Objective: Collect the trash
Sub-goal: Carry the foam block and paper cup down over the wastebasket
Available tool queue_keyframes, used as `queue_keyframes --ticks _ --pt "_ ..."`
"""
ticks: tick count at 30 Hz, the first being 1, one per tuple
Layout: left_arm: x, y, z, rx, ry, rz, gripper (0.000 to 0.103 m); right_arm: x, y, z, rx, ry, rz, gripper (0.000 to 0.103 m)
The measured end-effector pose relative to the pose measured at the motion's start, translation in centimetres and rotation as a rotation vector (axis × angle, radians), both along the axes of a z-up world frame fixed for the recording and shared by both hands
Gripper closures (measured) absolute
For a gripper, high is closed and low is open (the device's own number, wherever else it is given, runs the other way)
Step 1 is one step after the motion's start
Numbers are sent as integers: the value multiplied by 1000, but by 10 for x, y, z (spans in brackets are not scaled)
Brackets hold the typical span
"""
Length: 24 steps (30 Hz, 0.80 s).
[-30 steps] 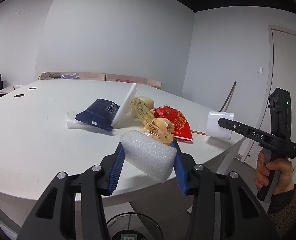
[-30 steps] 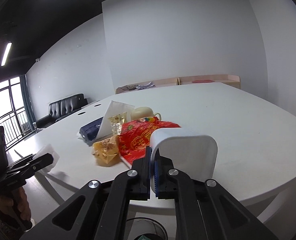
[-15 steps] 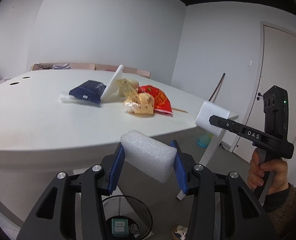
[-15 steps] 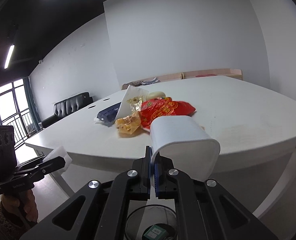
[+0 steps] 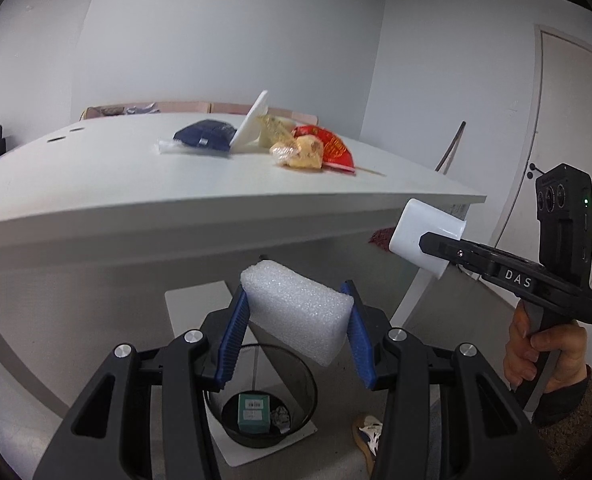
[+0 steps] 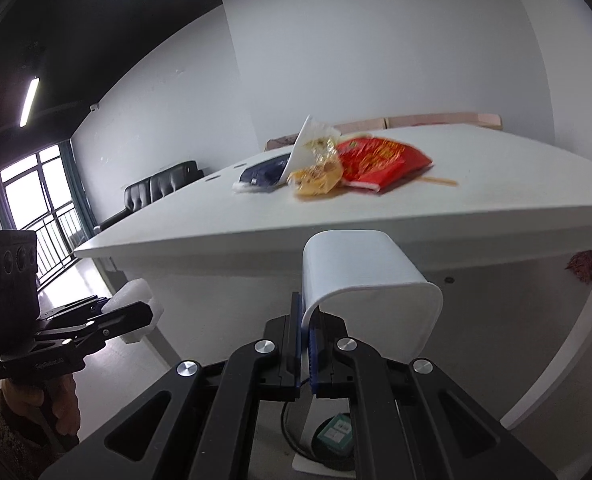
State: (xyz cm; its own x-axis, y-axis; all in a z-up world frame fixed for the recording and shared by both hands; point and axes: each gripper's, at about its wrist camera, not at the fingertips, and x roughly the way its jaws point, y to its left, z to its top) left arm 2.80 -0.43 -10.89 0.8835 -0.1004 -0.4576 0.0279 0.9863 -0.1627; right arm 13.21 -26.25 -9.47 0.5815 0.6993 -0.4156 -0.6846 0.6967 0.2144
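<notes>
The left gripper [image 5: 296, 332] holds a white foam block [image 5: 298, 314] clamped between its blue fingers [image 5: 232, 340]; the block sits tilted, above and in front of a black mesh waste bin [image 5: 300, 400] on the floor. A teal box [image 5: 253, 407] and a crumpled scrap lie inside the bin. The right gripper [image 6: 306, 344] has its fingers closed on the rim wall of a white plastic cup [image 6: 368, 292], which lies on its side with the mouth facing the camera. Both grippers are below the tabletop [image 5: 96, 196] edge. On the tabletop remain a dark blue packet [image 5: 204, 138], a white slab [image 5: 252, 124] leaning upright, a yellowish wrapper [image 5: 300, 154], a red packet [image 5: 334, 152] and what appears to be a thin wooden stick [image 6: 440, 180]. A hand [image 5: 544, 356] grips the right handle.
</notes>
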Motion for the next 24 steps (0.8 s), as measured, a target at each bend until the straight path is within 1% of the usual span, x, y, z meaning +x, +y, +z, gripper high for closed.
queue_keyframes --ticks 5,10,13,16,20,24 --pt "-3 5 -11 2 46 19 56 -5 17 -21 -34 37 34 96" --pt "-3 10 -20 2 79 35 56 -3 29 -36 -63 64 61 96" --pt "2 14 -28 -6 118 48 56 2 36 -47 -87 78 73 96" --pt "10 13 -39 16 165 46 56 10 45 -62 -120 104 83 96" --pt "23 14 -54 21 220 35 56 27 56 -82 -161 146 95 96" --pt "42 22 -70 -20 284 37 56 47 67 -101 -192 199 114 96"
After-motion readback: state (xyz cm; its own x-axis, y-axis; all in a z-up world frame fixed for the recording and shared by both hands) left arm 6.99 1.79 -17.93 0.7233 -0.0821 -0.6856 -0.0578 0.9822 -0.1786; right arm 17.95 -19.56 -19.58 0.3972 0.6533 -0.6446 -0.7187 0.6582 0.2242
